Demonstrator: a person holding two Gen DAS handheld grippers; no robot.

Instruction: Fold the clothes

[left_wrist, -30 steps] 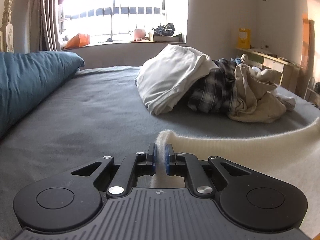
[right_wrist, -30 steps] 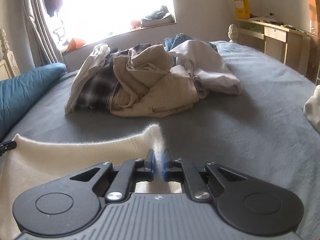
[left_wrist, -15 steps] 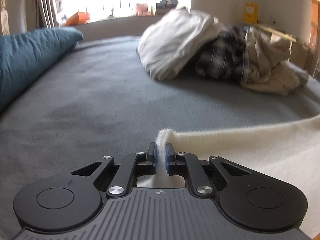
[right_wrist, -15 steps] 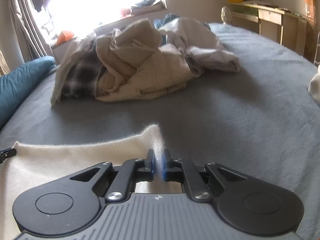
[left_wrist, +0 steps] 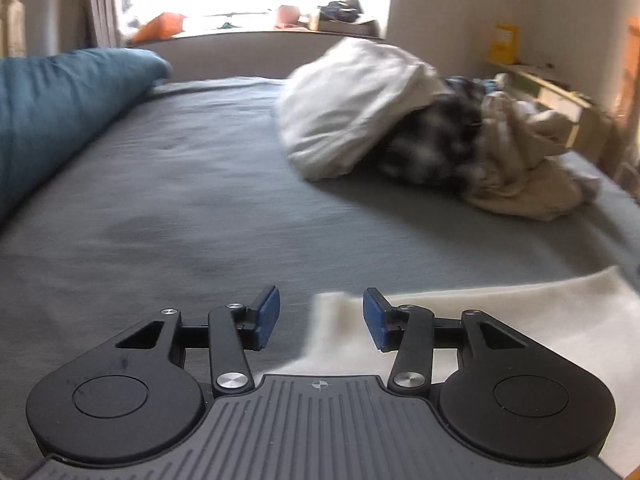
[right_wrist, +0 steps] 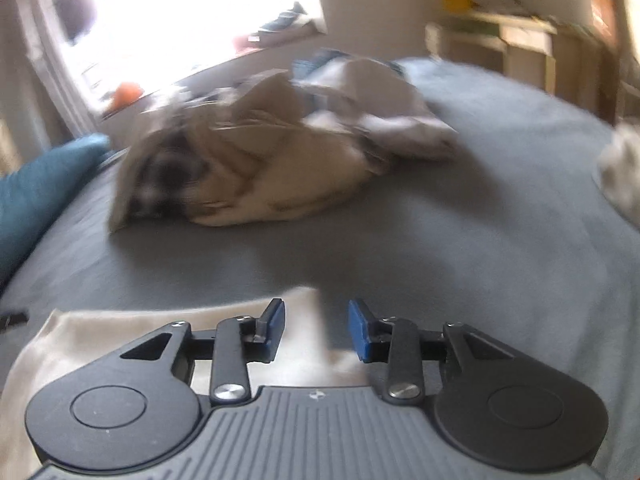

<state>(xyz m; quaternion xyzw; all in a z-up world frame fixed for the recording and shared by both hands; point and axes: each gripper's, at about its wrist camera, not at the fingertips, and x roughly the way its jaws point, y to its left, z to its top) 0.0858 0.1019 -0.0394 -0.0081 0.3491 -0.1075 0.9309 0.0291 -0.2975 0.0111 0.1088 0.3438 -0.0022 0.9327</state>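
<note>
A cream fuzzy garment (left_wrist: 500,320) lies flat on the grey bed (left_wrist: 200,200). In the left wrist view its left corner sits between the blue pads of my left gripper (left_wrist: 320,316), whose jaws are opening and no longer press on the cloth. In the right wrist view the same cream garment (right_wrist: 120,332) spreads to the left, and its right corner lies between the pads of my right gripper (right_wrist: 316,328). Those jaws are opening too, clear of the fabric. Both views are blurred.
A heap of unfolded clothes (left_wrist: 420,136) lies further up the bed, white, plaid and beige; the right wrist view shows this heap of clothes (right_wrist: 260,152) too. A teal pillow (left_wrist: 60,112) lies at the left. A wooden desk (right_wrist: 520,48) stands at the right wall. A pale cloth (right_wrist: 624,168) sits at the bed's right edge.
Both grippers were shut on the cream garment's corners and have let go; their jaws now stand apart. The corners have dropped onto the bed. Both cameras shifted slightly.
</note>
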